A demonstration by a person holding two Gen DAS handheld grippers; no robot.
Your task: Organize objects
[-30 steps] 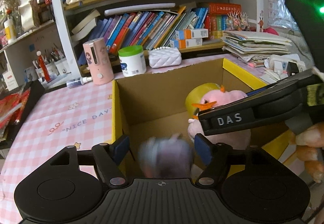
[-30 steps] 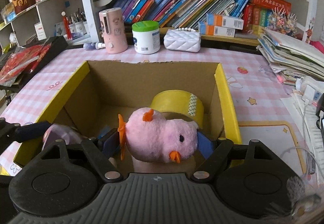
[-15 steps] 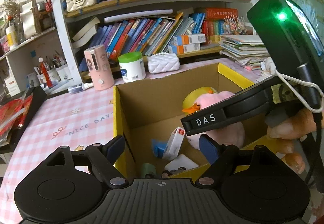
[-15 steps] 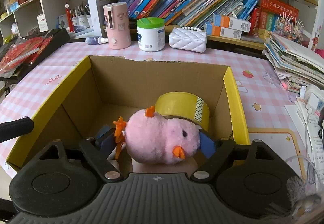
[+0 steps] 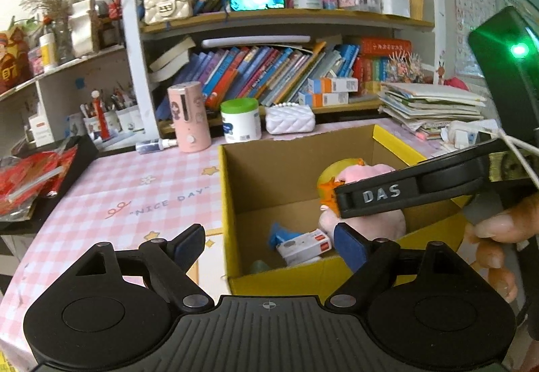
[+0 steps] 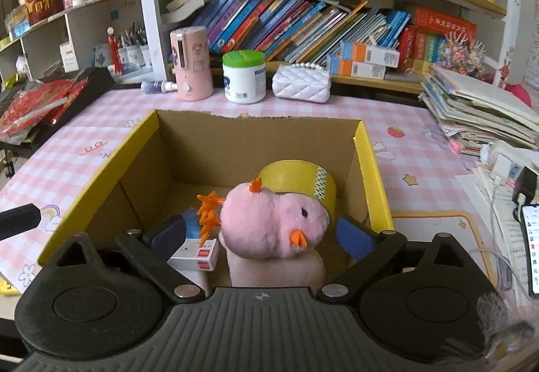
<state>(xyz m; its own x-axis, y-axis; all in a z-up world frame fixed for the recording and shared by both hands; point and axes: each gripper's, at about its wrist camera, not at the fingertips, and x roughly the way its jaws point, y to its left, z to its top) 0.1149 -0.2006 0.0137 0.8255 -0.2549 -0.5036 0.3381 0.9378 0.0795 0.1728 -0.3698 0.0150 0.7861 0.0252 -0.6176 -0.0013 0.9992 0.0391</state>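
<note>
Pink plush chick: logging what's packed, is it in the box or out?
In. The pink plush chick sits inside the cardboard box, against the yellow tape roll.

Left gripper (image 5: 269, 245): matte black body with a ribbed central plate bearing a small white crosshair mark, two round housings with recessed discs, silver pivot screws at the linkage arms, and blue pads on the fingers (image 5: 350, 245). Right gripper (image 6: 261, 232): identical build, with the same ribbed plate, crosshair, silver screws and blue pads; seen side-on from the left wrist camera, its black finger carries raised silver lettering "DAS", with a black box showing a green light and a white cable. Hand (image 5: 498, 237) on that handle: bare fingers with unpainted nails; no sleeve visible.
</note>
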